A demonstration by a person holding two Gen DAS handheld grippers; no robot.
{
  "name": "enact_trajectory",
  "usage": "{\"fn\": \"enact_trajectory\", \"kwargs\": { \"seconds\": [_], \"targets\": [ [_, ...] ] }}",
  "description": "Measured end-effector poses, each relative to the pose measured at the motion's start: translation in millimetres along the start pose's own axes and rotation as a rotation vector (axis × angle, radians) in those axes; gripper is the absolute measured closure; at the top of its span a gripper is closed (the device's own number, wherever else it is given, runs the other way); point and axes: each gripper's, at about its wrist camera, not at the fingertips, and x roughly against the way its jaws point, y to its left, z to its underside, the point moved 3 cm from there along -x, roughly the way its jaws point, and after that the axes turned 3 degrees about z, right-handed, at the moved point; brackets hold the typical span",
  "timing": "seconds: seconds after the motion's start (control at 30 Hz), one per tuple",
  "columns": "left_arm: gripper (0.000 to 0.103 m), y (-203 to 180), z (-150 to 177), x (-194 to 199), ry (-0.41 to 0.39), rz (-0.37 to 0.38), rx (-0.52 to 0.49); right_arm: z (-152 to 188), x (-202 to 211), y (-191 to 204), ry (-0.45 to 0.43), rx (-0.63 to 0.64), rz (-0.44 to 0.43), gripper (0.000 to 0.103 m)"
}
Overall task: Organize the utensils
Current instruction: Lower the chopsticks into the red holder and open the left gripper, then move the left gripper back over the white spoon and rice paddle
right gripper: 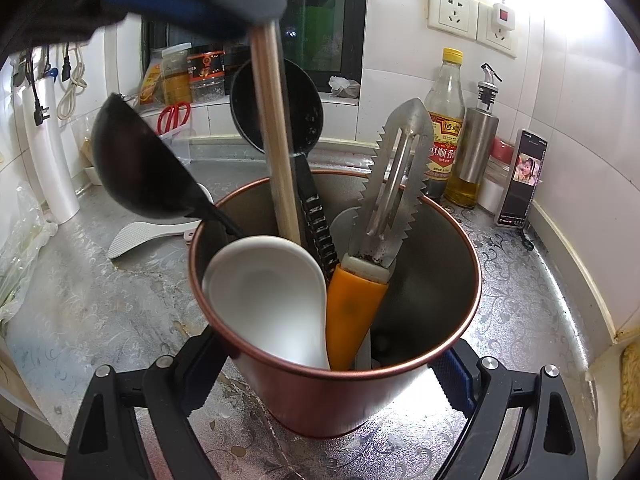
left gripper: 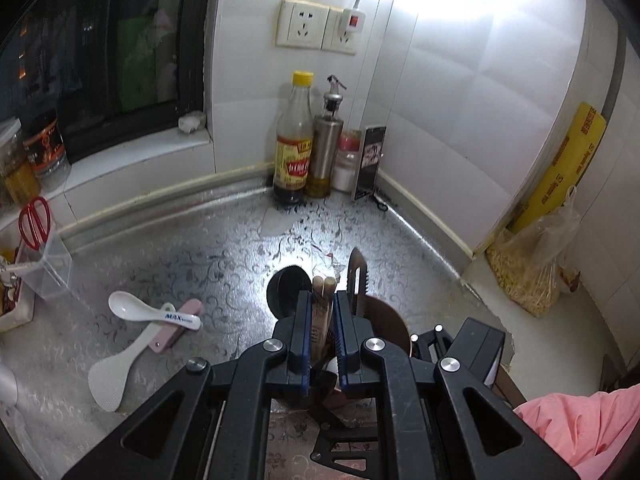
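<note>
My left gripper (left gripper: 323, 310) is shut on a pair of wooden chopsticks (left gripper: 323, 285), held upright over the copper cup (left gripper: 390, 314). In the right wrist view the chopsticks (right gripper: 276, 148) reach down into the cup (right gripper: 320, 404), with the left gripper (right gripper: 208, 0) blurred at the top. My right gripper (right gripper: 326, 374) clasps the cup from both sides, its pads against the wall. Inside the cup stand a white ceramic spoon (right gripper: 272, 292), an orange-handled toothed scraper (right gripper: 396, 184) and two black ladles (right gripper: 140, 160). A white spoon (left gripper: 154, 313), a rice paddle (left gripper: 116, 368) and a pink utensil (left gripper: 176, 330) lie on the counter.
A vinegar bottle (left gripper: 294, 140), steel oil dispenser (left gripper: 326, 148) and phone (left gripper: 370, 162) stand in the back corner. Left are a clear holder with red scissors (left gripper: 35, 222) and jars on the sill. A plastic bag (left gripper: 536, 264) and yellow roll (left gripper: 560, 168) sit right. A pink sleeve (left gripper: 584, 424) shows low.
</note>
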Motion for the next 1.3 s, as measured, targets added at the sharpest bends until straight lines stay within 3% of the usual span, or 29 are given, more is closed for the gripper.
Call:
{"fn": "enact_trajectory", "kwargs": {
  "seconds": [0.53,0.63,0.7,0.97,1.3],
  "targets": [
    [0.091,7.9,9.0,-12.8,0.062,0.001,0.053,-0.5,0.7,0.8,0.000,0.001,0.000,0.010],
    [0.080,9.1,8.4,-9.9,0.065,0.000,0.063,-0.2,0.8,0.5,0.000,0.001,0.000,0.010],
    [0.066,9.3,7.6,-5.6,0.055,-0.004,0.065,-0.5,0.7,0.6,0.000,0.001,0.000,0.010],
    [0.065,19.3,-1.0,26.0,-0.035,-0.036,0.080,0.4,2.4,0.8,-0.008,-0.003,-0.006,0.010],
    [0.064,71.3,9.3,51.5,-0.097,-0.118,0.222,-1.7,10.2,-1.2,-0.043,-0.010,-0.015,0.011]
  ]
}}
